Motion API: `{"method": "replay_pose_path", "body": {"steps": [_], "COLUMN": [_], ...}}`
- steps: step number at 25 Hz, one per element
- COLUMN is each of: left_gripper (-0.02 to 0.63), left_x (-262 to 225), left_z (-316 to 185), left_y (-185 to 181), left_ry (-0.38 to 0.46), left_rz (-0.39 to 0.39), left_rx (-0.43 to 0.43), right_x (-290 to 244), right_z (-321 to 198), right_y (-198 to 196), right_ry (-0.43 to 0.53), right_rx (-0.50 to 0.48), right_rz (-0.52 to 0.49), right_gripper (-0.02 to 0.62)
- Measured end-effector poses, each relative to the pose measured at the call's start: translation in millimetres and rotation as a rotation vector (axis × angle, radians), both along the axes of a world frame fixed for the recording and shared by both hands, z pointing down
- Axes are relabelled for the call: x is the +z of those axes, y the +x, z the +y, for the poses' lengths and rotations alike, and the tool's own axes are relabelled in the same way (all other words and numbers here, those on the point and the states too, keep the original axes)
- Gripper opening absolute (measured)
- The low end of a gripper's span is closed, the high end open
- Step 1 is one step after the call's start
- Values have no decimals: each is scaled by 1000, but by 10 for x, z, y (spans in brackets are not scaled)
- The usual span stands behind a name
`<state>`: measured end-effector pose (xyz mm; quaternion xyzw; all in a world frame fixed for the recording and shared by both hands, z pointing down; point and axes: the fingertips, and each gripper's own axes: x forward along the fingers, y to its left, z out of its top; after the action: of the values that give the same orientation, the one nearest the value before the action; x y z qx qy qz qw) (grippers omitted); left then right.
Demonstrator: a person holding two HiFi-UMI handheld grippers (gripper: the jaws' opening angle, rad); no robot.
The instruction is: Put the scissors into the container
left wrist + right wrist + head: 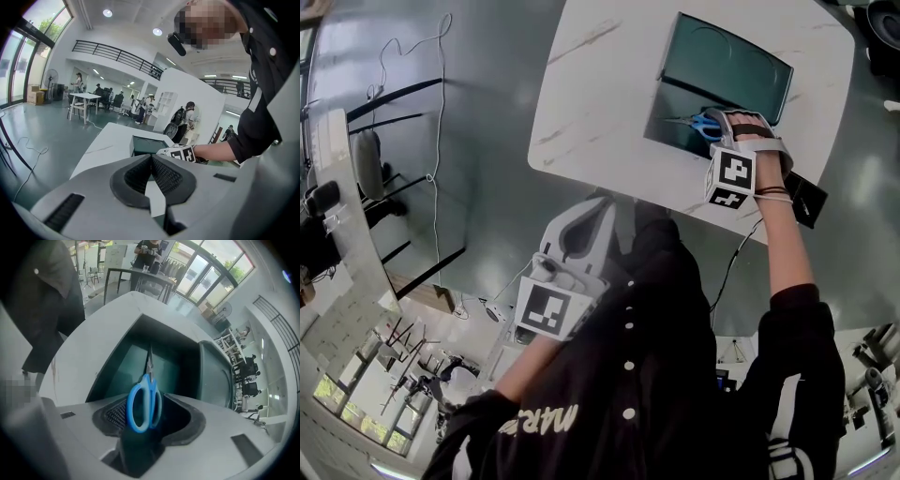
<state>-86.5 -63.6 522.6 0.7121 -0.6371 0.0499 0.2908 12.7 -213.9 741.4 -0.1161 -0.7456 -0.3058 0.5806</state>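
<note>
White, faintly marble-veined tabletop with rounded corners (600,103), upper right of frame. Directly on it, right half: dark green rectangular plastic container (667,127), open.

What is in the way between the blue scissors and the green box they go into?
Nothing that I can see. The scissors sit between the right gripper's wide-apart jaws, blades pointing straight into the container. Its top is open, and nothing shows between the blades and its inside.
</note>
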Motion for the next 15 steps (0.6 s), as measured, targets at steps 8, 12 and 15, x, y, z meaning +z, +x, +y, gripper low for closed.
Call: {"method": "replay_pose_path", "body": {"steps": [8,12,15], "left_gripper": [28,28,28], "left_x": [-160,-287,-408], "left_z": [-127,-203,-239], "left_y": [122,184,170], "left_ry": [46,84,115], "left_rz": [-9,-9,-14], "left_rx": [70,105,124], "right_x": [-320,-496,-682], "right_z": [-13,1,5], "right_y": [131,169,153], "right_ry": [-13,-14,-4], "right_rx": [36,62,100], "right_rz": [-2,-30,-71], "right_gripper": [213,204,184]}}
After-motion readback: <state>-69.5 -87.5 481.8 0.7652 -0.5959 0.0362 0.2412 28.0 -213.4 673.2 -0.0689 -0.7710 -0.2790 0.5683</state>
